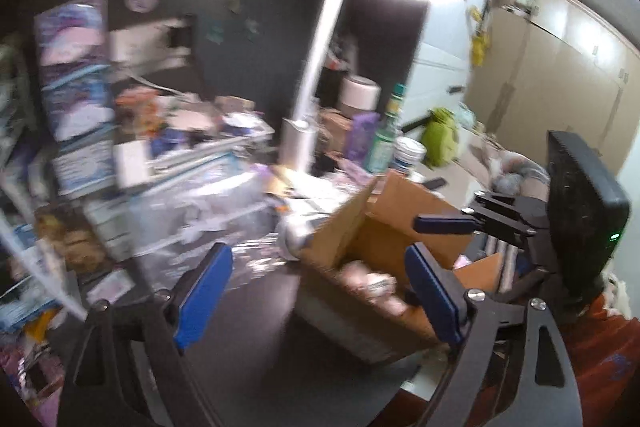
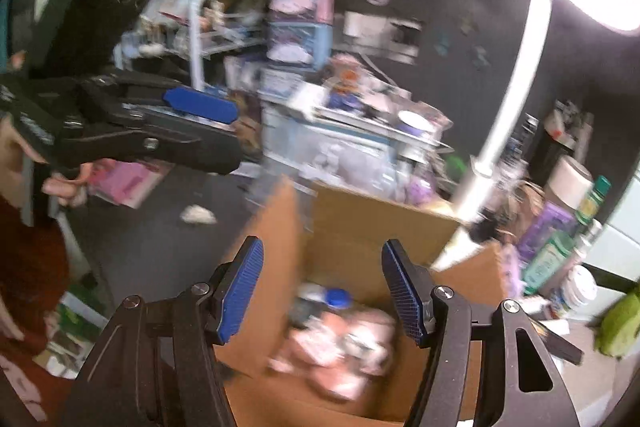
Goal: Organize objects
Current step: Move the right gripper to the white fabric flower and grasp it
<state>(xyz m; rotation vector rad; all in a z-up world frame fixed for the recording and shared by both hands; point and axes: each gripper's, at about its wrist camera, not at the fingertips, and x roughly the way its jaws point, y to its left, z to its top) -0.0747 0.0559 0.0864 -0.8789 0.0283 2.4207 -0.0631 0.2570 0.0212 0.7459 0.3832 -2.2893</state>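
Note:
An open cardboard box [image 1: 384,223] stands on a dark desk; it also shows in the right wrist view [image 2: 360,227]. Inside lie blurred pinkish packets [image 2: 340,343] and a blue-capped item [image 2: 338,297]. My left gripper [image 1: 316,291] is open and empty, just left of the box. It shows from the side in the right wrist view [image 2: 200,107]. My right gripper [image 2: 322,287] is open and empty above the box. It shows in the left wrist view [image 1: 444,225] over the box's far side.
The desk is cluttered: stacked colourful boxes [image 1: 76,87], plastic wrap [image 1: 208,211], a white lamp pole [image 1: 316,67], bottles [image 1: 384,131] and a white tub [image 1: 408,153]. A crumpled white scrap [image 2: 198,215] lies on the dark surface. A green bag [image 1: 440,135] sits at the back right.

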